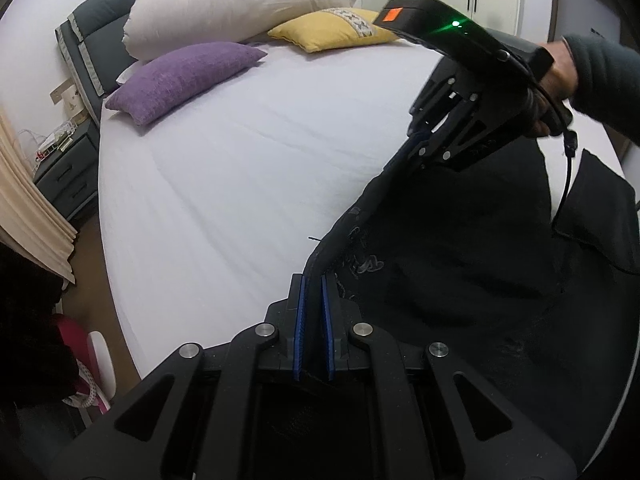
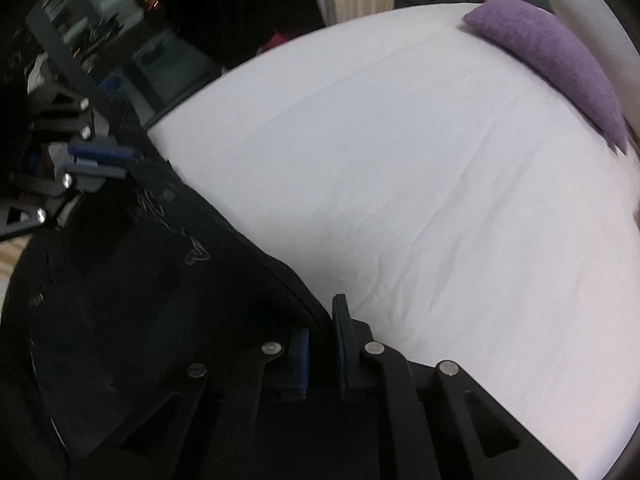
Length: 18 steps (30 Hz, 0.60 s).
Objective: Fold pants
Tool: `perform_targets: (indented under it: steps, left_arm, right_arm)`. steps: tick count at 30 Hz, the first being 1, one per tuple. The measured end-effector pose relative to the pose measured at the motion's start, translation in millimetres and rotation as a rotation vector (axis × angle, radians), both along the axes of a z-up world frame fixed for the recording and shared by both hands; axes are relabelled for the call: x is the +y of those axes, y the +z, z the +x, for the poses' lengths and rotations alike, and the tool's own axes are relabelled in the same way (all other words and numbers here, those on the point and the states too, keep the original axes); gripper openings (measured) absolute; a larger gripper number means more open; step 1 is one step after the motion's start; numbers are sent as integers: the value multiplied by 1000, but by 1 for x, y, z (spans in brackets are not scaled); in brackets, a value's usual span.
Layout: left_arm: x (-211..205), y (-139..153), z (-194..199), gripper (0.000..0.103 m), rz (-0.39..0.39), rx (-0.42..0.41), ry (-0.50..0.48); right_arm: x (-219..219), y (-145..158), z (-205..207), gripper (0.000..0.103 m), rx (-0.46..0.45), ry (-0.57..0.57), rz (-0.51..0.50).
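Left wrist view: my left gripper (image 1: 313,292) fills the bottom of the frame, its blue-padded fingers (image 1: 301,320) closed on the upper edge of the black pants (image 1: 460,272). The pants spread across the lower right of the bed (image 1: 240,168), which is covered with a white sheet. Pale printed lettering shows on the dark fabric near the held edge. Further along the same edge, toward the upper right, my right gripper (image 1: 420,140) points down at the fabric, its fingers pinched together on the pants' edge. My right hand (image 1: 556,80), in a dark sleeve, holds its handle, and a green light glows on its black body. At the head of the bed lie a long white pillow (image 1: 232,4), a purple cushion (image 1: 184,80) and a yellow cushion (image 1: 332,28). A grey nightstand (image 1: 68,168) stands at the left beside a beige curtain (image 1: 28,208).

Right wrist view: the picture is slightly blurred. My right gripper (image 2: 322,332) sits at the bottom centre, its fingers (image 2: 341,320) closed on the pants' (image 2: 140,280) edge, which runs between them. The black fabric fills the lower left, over the white bed (image 2: 440,180). At the far left my left gripper (image 2: 120,162) holds the same edge, fingers shut on it. The purple cushion (image 2: 552,52) lies at the upper right.
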<state>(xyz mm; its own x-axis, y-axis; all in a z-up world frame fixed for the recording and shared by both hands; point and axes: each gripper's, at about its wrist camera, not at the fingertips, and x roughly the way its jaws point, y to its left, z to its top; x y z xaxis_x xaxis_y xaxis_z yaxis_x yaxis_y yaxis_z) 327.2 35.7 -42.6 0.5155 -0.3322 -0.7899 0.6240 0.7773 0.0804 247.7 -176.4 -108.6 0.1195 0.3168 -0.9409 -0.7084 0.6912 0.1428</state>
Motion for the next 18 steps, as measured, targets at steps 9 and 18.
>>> perform_targets:
  steps: [9,18]
  left_arm:
    - [-3,13,-34,7,-45,13,49]
    - [-5,17,-86,7,-58,32,80]
  right_arm:
    - [-1,13,-36,6,22,-387,206]
    - [-6,17,-57,6,37,-537,314]
